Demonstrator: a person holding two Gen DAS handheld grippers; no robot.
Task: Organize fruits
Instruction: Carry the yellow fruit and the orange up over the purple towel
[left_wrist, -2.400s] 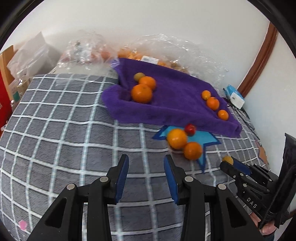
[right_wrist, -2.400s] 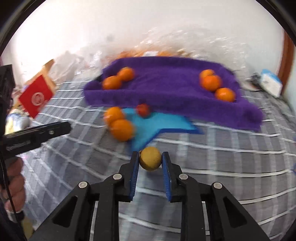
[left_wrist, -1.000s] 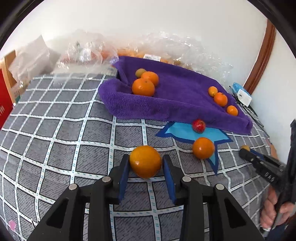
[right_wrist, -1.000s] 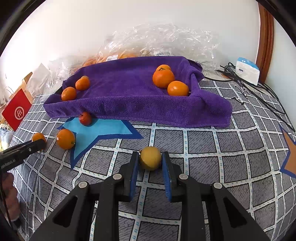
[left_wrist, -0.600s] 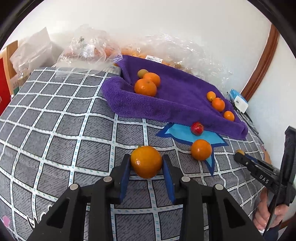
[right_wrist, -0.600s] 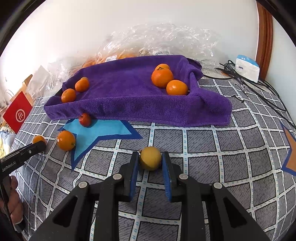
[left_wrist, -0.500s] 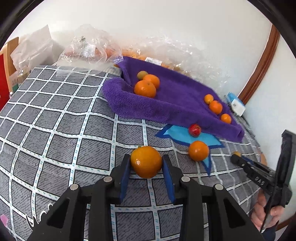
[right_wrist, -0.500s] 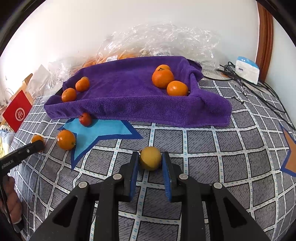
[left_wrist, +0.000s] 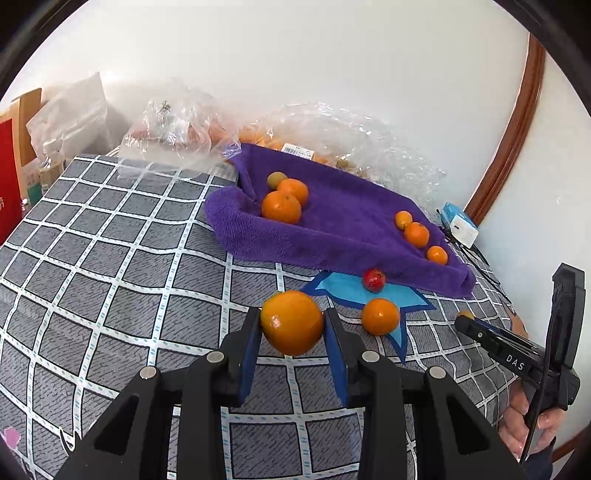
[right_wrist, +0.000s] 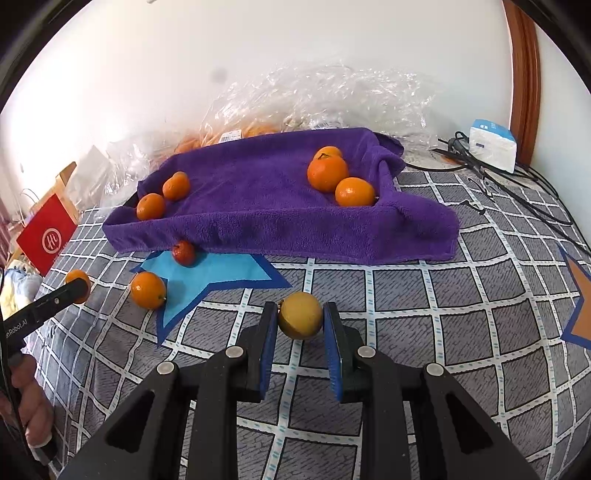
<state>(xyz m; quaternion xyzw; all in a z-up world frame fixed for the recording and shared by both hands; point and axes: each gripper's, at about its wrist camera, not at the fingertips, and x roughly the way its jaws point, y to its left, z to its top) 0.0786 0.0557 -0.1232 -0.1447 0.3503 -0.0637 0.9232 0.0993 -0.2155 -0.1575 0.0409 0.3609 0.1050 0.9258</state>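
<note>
Behind the purple towel (right_wrist: 280, 206), bagged fruit blurs; left gripper (left_wrist: 291, 332) clamps an orange (left_wrist: 291, 322), right gripper (right_wrist: 300, 325) a yellow fruit (right_wrist: 300, 314).

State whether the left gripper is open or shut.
Shut: the left gripper has both blue pads pressed on an orange, held above the checked cloth.

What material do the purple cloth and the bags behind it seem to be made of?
The purple towel looks like soft terry or microfibre: a matte, fuzzy pile with rounded folds at its edges. The clear bags behind it look like thin plastic film: see-through, crinkled, with bright glints, and a printed label shows through. The exact fibre cannot be told.
</note>
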